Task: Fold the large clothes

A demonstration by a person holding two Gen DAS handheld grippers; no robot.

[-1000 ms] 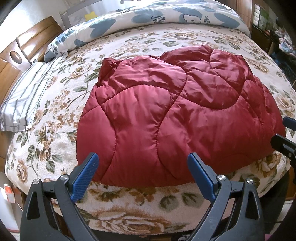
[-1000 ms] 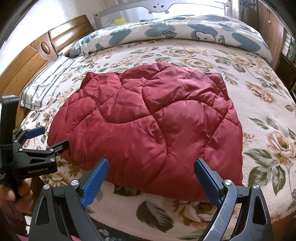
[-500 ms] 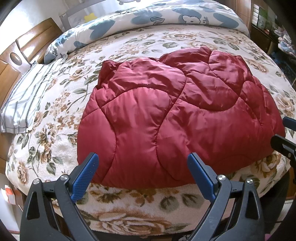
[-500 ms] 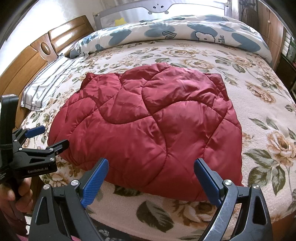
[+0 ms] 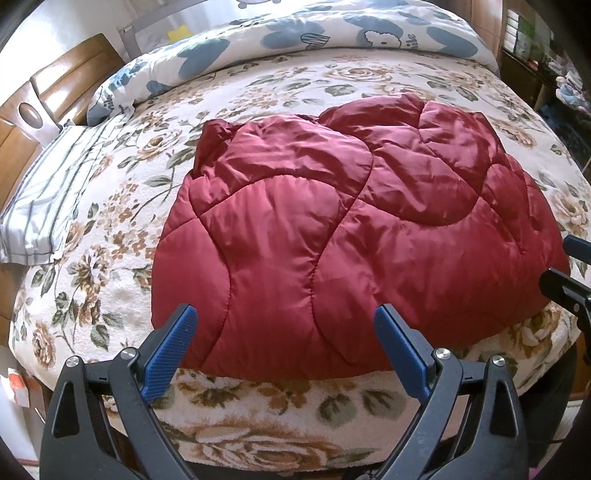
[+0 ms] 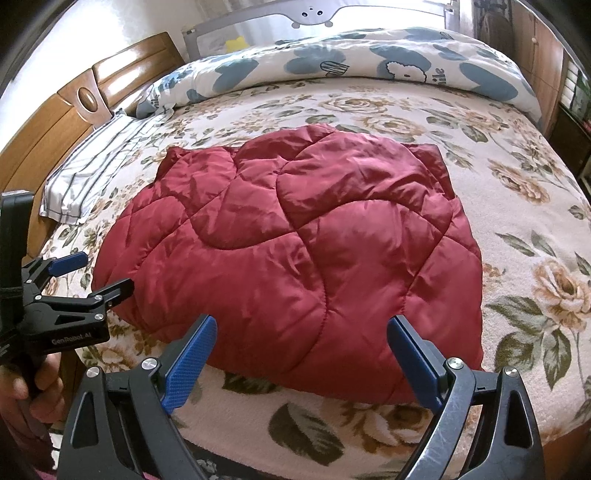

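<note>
Nearest you, your left gripper (image 5: 283,338) has its black arms and blue-padded fingers spread wide apart, with nothing between them. It hangs off the near edge of the shiny dark-red quilted puffer garment (image 5: 332,236), not touching it. In the right wrist view, that same left gripper (image 6: 96,275) sits beside the red garment's near left corner, gripped by your hand (image 6: 35,387).

Your right gripper (image 6: 301,341) is also spread wide and empty, poised just short of the red garment's (image 6: 291,251) near hem. Its tips show in the left wrist view off the garment's right edge (image 5: 570,266).

The red garment lies flat as a puffy rounded bundle on the cream plush blanket printed with brown roses and green leaves (image 6: 517,206), which covers the bed; a strip of blanket shows between the garment's hem and the bed edge.

Left of the garment, a white pillow with grey stripes (image 5: 40,199) lies against the brown wooden headboard (image 6: 70,122). Beyond the garment, a white duvet with blue cartoon patches (image 6: 369,62) is bunched along the far side of the bed, with a grey bed rail (image 6: 314,13) behind it.
</note>
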